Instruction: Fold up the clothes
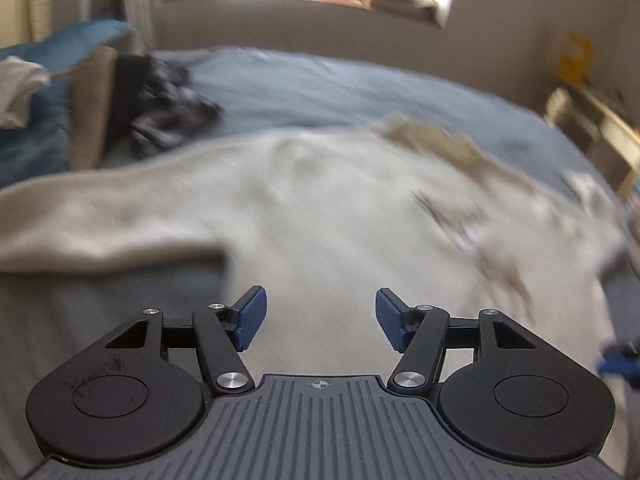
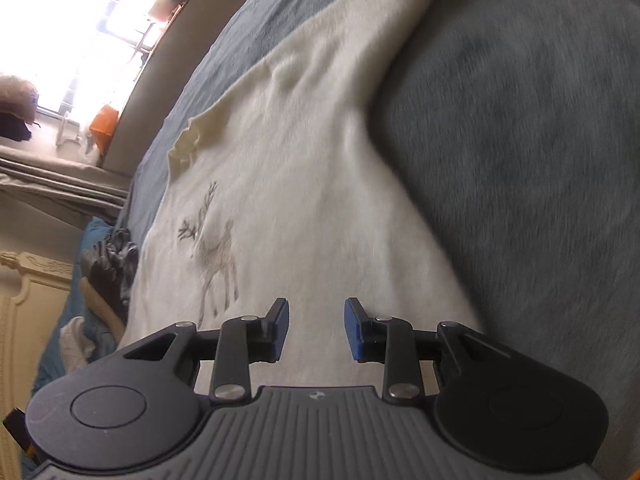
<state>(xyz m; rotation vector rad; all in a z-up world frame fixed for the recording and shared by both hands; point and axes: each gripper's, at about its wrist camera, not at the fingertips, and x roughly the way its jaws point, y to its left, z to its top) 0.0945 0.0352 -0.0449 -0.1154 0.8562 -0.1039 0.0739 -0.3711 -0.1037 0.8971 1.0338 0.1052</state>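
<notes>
Right wrist view: your right gripper (image 2: 317,328) gapes empty above the cream sweater (image 2: 304,184). Your left gripper (image 1: 321,318) spreads wide over its near hem, sweater stretching far ahead

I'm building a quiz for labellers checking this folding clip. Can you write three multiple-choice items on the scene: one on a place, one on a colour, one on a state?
1. Where does the cream sweater lie?
A. On a wooden floor
B. Spread on the grey-blue bedcover
C. Hung over a chair

2. What colour are the pads on the gripper fingers?
A. Blue
B. Red
C. Yellow

3. What is the state of the right gripper?
A. Shut on a sleeve
B. Shut on nothing
C. Open, holding nothing

Key: 1 B, the sweater, with its deer design, lies across the bedcover; 2 A, both wrist views show blue pads; 3 C, a clear gap separates its fingers, as with the left gripper.
</notes>
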